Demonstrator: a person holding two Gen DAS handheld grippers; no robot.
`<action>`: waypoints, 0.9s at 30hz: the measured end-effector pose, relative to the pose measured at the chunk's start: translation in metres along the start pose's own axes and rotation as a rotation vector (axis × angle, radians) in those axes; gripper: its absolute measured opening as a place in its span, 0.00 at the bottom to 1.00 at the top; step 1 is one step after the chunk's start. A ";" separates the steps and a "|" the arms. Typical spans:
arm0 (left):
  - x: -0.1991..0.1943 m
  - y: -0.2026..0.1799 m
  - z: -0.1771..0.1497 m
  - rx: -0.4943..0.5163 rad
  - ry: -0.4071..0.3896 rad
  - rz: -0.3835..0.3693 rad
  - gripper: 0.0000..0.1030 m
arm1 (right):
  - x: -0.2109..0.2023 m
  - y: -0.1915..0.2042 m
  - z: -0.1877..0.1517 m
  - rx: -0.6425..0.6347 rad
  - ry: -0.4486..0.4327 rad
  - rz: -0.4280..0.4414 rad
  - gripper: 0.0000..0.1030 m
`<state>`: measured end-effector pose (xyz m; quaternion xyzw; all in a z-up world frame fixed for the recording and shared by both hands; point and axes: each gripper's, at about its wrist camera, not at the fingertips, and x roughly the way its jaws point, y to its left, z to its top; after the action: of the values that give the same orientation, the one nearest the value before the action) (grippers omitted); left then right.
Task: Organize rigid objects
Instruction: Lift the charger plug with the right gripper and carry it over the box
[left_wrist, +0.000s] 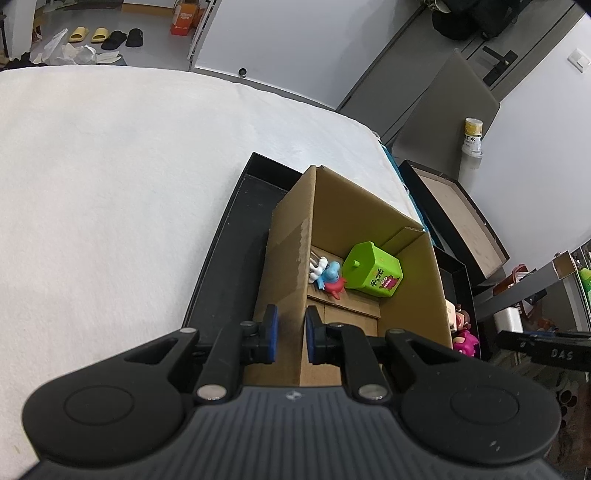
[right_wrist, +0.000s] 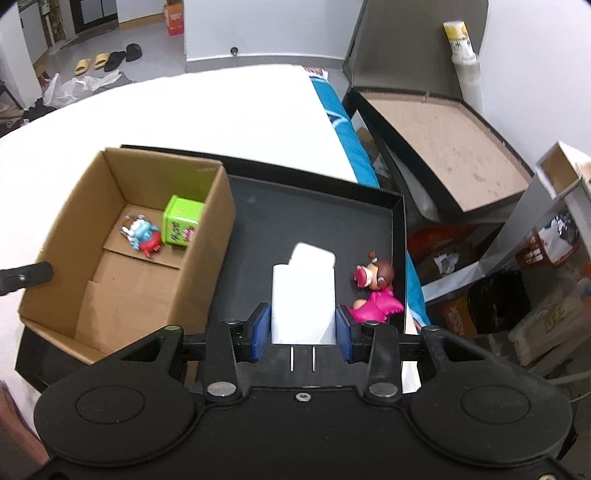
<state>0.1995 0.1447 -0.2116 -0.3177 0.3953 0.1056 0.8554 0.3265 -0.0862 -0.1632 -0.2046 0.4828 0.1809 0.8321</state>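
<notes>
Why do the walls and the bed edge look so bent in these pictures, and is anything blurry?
Both views use fisheye lenses, so straight lines bow: the white bed edge curves in the left wrist view, the black tray rim in the right. Light is soft and even, with no harsh glare. The right wrist view looks slightly soft around the blue and red toy; the white charger between the fingers stays sharp.

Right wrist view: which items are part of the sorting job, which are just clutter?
Job:
- white charger, clamped in the right gripper
- cardboard box, wall pinched by the left gripper
- green box and blue-red figure, inside it
- pink doll on the black tray

Clutter:
- slippers
- yellow-capped bottle
- open black case
</notes>
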 end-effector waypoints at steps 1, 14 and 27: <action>0.000 0.001 0.000 0.000 0.000 -0.001 0.13 | -0.003 0.002 0.001 -0.002 -0.005 0.001 0.36; 0.000 0.002 0.001 -0.002 0.001 0.001 0.13 | -0.030 0.027 0.016 -0.060 -0.062 0.027 0.36; -0.001 0.004 0.002 -0.008 0.004 -0.016 0.14 | -0.043 0.060 0.028 -0.114 -0.101 0.079 0.36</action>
<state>0.1985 0.1493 -0.2123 -0.3243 0.3939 0.0999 0.8542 0.2971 -0.0252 -0.1224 -0.2232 0.4368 0.2510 0.8345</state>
